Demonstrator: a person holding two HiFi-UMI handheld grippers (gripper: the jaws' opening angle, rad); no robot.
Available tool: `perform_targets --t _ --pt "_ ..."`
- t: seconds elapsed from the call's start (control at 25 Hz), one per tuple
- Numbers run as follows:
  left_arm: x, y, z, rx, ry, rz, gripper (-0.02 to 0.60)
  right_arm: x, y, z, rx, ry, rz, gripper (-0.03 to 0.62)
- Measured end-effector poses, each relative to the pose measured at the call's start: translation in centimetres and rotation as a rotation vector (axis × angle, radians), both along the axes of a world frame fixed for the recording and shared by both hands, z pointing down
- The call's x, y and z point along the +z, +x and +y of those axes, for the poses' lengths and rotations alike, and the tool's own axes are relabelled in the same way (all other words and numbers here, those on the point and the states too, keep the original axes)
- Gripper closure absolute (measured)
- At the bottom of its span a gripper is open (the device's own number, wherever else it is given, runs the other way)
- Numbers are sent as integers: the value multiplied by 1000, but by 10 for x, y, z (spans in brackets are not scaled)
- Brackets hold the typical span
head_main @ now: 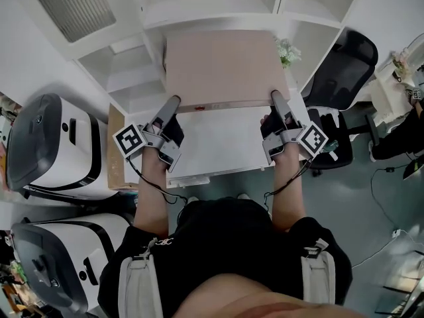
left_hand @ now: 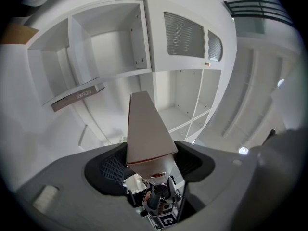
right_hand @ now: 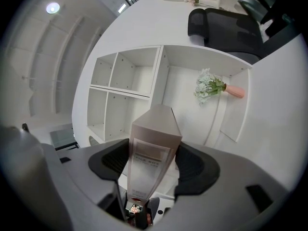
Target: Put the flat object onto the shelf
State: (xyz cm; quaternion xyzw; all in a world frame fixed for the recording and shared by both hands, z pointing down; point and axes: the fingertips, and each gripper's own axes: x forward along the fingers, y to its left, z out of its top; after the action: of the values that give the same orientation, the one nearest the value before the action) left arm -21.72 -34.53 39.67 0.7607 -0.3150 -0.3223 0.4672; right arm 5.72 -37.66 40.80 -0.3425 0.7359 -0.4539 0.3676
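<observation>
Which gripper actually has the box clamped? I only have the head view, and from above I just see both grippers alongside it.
Observer: Both. The left gripper view shows the flat box edge-on, with the left gripper's pads pressed on both its faces.
Operator: And the right?
Observer: Same. The right gripper is shut on the end that bears a printed label.
Operator: What's on the shelf ahead?
Observer: The right gripper view shows flowers in a pink vase inside one compartment of the white shelf.
</observation>
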Motion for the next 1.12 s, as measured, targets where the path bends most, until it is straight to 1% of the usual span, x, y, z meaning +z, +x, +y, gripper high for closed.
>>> perform_targets --t 0.16,0.64,0.84,1.12 --pt "-7 0 5 -4 13 4 276 -10 1 1 -3 25 13 296" --pt "-43 -7 14 -29 106 -3 276 -44 -7 8 -32 108 -1 298" --pt "-56 -9 12 -36 116 3 276 -59 -9 4 -27 132 6 298" --pt "-72 -13 7 -36 156 -6 275 -78 -11 -3 -15 175 6 298"
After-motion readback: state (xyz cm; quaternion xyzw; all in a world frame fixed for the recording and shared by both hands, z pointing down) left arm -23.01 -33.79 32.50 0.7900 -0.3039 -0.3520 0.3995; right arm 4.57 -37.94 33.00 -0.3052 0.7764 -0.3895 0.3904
